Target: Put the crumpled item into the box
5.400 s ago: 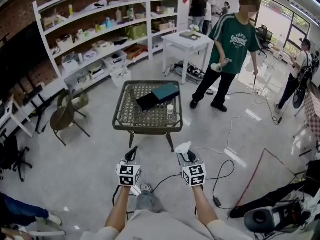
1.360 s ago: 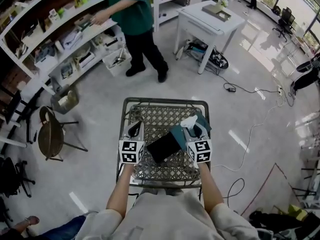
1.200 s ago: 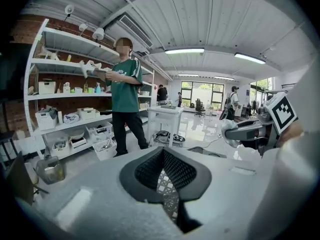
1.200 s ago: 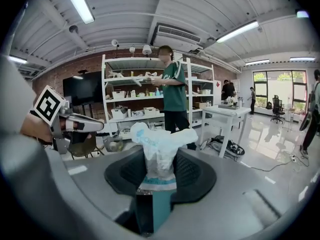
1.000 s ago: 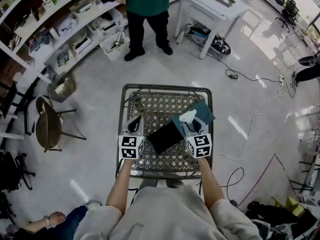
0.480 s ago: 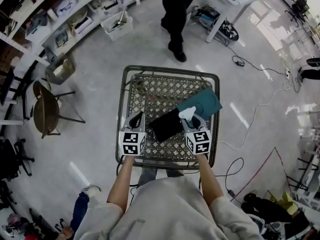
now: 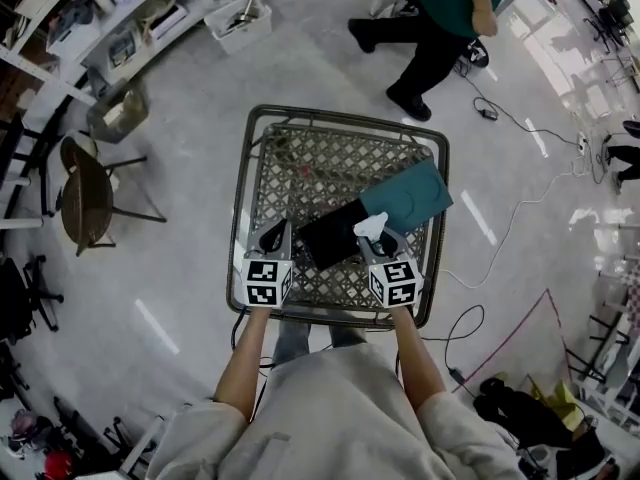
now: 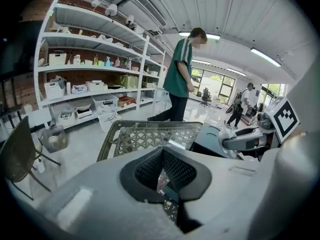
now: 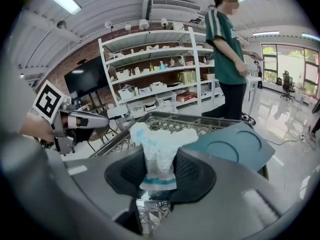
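Between the right gripper's fingers a crumpled white-and-blue wrapper is clamped; the left gripper is closed, empty.

This is a lab run like a workshop: one big open room. A lattice-topped counter stands alone on a pale polished floor. Beyond the counter, long white shelving lines a brick wall and is loaded with bins, boxes and bottles. A dark screen hangs on that wall, and an air-conditioning unit sits above the shelving. Cables trail over the floor right of the counter, and a dark chair stands to its left. Far behind the counter are tall windows, office chairs and ceiling strip lights.
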A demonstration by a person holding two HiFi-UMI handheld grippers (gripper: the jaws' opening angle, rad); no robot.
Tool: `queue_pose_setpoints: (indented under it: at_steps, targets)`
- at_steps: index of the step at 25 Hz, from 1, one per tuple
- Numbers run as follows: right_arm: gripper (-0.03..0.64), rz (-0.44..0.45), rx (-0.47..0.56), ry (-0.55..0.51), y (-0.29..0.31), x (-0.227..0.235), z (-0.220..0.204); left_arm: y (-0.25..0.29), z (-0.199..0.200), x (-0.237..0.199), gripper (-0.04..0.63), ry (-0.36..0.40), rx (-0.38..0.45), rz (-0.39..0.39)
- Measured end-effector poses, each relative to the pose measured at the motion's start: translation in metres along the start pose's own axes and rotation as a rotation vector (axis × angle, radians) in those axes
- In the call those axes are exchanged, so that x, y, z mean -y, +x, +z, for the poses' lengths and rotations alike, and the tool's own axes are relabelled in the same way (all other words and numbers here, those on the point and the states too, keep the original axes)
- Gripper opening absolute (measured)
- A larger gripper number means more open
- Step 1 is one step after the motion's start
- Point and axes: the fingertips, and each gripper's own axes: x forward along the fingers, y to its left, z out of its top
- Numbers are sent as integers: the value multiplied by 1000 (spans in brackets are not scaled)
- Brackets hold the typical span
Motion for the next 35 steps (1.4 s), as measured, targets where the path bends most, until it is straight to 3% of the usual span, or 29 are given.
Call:
queue_pose_setpoints:
  at_steps: [4, 10, 23, 26, 30, 35]
  targets:
    - [130, 27, -44, -74, 6, -9, -11, 0, -9, 0, 6, -8, -14, 3]
    - [130, 98, -151, -325, 17, -29, -21, 1, -10, 0, 6, -18, -16, 8]
    - [135, 266, -351, -1110, 46, -57, -70, -4, -18, -7, 6, -35, -26, 16]
    - [135, 313, -387, -1252, 52, -60, -81, -3, -20, -7, 6, -37, -25, 16]
    - [137, 347, -415, -1346, 61, -61, -86, -3, -22, -8, 6, -39, -25, 16]
    - [137, 397, -466, -1338, 73, -64, -98, -8, -25, -11, 6, -48, -37, 23]
